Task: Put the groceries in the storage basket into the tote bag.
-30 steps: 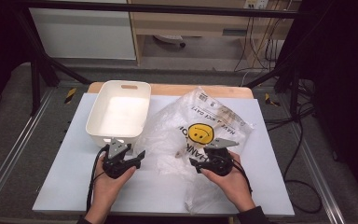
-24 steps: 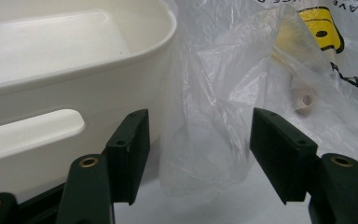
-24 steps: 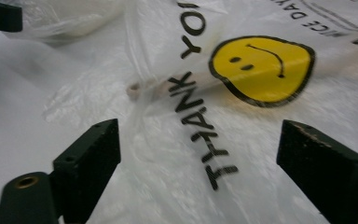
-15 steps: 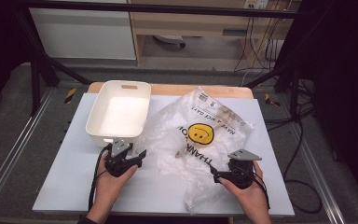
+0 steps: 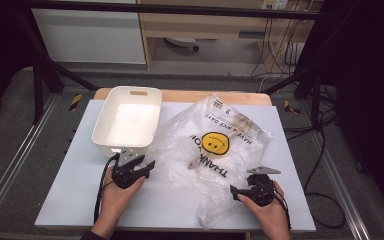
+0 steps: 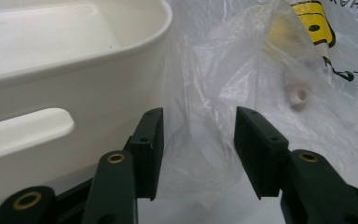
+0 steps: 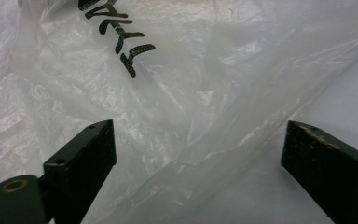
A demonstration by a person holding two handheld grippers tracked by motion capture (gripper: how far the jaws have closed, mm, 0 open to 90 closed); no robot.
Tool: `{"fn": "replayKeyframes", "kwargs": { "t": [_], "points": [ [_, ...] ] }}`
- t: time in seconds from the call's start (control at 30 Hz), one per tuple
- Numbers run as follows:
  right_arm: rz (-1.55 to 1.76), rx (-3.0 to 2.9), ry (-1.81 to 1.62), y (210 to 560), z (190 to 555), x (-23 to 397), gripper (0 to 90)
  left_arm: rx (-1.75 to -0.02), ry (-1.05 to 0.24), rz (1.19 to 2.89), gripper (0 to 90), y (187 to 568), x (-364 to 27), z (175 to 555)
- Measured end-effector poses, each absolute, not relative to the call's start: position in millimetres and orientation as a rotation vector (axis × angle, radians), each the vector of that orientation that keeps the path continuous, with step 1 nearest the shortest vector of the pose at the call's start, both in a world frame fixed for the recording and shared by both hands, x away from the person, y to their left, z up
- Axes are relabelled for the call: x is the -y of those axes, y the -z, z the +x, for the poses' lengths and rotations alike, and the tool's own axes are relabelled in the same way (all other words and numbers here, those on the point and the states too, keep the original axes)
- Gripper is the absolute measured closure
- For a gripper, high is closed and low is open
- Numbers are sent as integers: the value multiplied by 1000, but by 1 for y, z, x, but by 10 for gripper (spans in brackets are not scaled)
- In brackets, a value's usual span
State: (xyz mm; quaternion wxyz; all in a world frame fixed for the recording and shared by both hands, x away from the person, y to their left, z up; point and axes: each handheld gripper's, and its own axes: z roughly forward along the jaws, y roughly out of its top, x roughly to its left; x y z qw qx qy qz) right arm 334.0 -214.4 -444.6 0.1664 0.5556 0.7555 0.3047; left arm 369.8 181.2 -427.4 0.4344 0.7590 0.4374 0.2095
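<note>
A crumpled clear plastic bag (image 5: 240, 125) with a yellow smiley face and black lettering lies in the middle of the white table. My left gripper (image 5: 149, 168) rests at its left edge, next to the white tub (image 5: 130, 120). In the left gripper view its jaws (image 6: 198, 144) have just been closing; a fold of the bag (image 6: 205, 93) stands between them with gaps on both sides. My right gripper (image 5: 235, 190) sits at the bag's front right. Its jaws (image 7: 200, 158) stand wide, having just closed a little, with the bag's film (image 7: 182, 93) between them, untouched.
The empty white tub (image 6: 51, 88) stands close on the left jaw's side. A small beige piece (image 6: 300, 95) lies inside the bag (image 5: 192, 165). Bare white table (image 5: 75, 200) stretches at front left. Cables trail off the right side.
My right hand has moved right and toward the table's front edge, away from the bag's middle. The bag's front part now reaches nearer the front edge. The left hand kept still.
</note>
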Motion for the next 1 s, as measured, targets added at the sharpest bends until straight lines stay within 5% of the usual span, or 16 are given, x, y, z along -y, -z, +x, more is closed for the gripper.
{"fn": "replayKeyframes", "kwargs": {
  "t": [0.27,0.53,1.0],
  "points": [
    [1513,-2165,-816,446,333,217,535,-1078,-492,1903,643,429,-183,368],
    [1472,-2192,-840,446,341,222,827,-1093,-505,1889,570,429,-185,368],
    [1448,-2223,-851,442,346,241,900,-1069,-483,1885,418,422,-185,350]
  ]
}}
